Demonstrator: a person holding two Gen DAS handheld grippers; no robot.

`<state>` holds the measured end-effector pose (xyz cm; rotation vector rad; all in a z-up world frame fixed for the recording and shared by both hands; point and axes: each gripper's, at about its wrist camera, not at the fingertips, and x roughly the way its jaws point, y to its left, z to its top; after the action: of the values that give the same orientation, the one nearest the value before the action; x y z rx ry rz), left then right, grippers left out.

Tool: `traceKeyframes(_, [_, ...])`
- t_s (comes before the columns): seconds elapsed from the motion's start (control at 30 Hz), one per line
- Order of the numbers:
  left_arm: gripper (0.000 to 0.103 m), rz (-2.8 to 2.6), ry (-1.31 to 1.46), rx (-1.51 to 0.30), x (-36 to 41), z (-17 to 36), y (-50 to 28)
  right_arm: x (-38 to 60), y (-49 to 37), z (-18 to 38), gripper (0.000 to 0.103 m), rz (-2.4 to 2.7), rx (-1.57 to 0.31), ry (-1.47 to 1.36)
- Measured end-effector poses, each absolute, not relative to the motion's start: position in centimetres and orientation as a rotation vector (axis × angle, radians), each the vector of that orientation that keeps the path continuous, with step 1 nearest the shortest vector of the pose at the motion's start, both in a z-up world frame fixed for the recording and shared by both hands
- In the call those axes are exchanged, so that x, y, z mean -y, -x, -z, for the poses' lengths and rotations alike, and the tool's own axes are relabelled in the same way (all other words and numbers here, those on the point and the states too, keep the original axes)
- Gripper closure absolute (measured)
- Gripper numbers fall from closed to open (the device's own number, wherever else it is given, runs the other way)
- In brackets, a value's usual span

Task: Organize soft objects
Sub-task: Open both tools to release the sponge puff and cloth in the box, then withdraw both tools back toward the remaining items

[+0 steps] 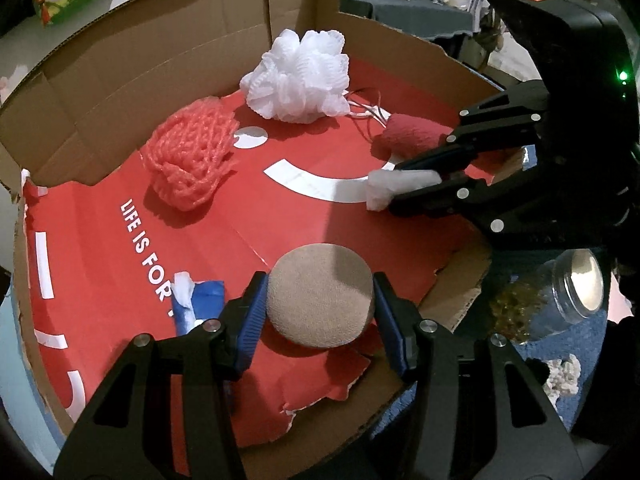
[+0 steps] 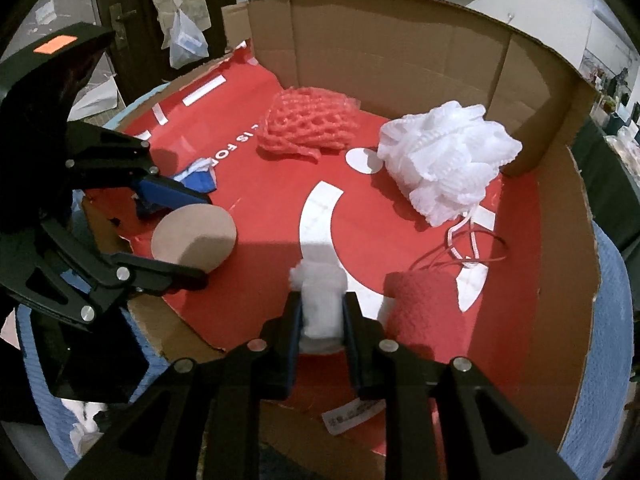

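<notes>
Gripping the tan sponge (image 1: 320,300), the left gripper (image 1: 318,308) and the right gripper (image 2: 322,320), clenched on white wadding (image 2: 322,300), apparently bring both into the near cardboard box (image 1: 160,40).

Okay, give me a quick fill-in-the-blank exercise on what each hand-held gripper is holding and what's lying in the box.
1. The left hand-held gripper clamps a round ____ sponge.
2. The right hand-held gripper grips a wad of white ____.
3. The mesh bath pouf is ____ in colour.
4. The coral foam net lies on the box's ____ printed floor.

Missing words: tan; cotton; white; red
</notes>
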<state>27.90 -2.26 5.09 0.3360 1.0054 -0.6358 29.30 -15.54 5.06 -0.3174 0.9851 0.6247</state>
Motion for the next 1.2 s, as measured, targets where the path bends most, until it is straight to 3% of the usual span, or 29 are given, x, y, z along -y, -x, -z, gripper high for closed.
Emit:
traceKeyframes(0.2, [0.049, 0.624, -0.326, -1.005, 2.2, -4.8, -28.1, 15.2, -29.3, -4.9, 0.070, -0.633, -0.987, 0.322])
traceKeyframes(0.37, [0.037, 0.621, -0.300, -0.991, 2.0, -5.0, -28.2, 15.2, -28.9, -5.1, 0.067, -0.626, -0.973, 0.333])
traceKeyframes(0.6, [0.037, 0.581, -0.271, -0.940, 1.5, -6.8, -27.6, 15.8, -28.6, -6.8, 0.061, -0.608, -0.929, 0.307])
traceKeyframes(0.7, [0.028, 0.564, -0.223, -0.904, 0.9, -7.9, -27.0, 16.3, -28.4, -7.9, 0.051, -0.598, -0.903, 0.283])
traceKeyframes(0.9, [0.025, 0.523, -0.164, -0.800, 0.0, -11.0, -24.6, 17.4, -26.5, -10.5, 0.039, -0.567, -0.828, 0.241])
traceKeyframes(1.0, [0.011, 0.494, -0.151, -0.729, 0.0, -12.7, -22.7, 18.1, -25.2, -12.2, 0.030, -0.549, -0.774, 0.203])
traceKeyframes(1.2, [0.007, 0.437, -0.123, -0.581, -0.7, -15.9, -18.1, 19.3, -21.5, -15.8, 0.014, -0.509, -0.662, 0.146])
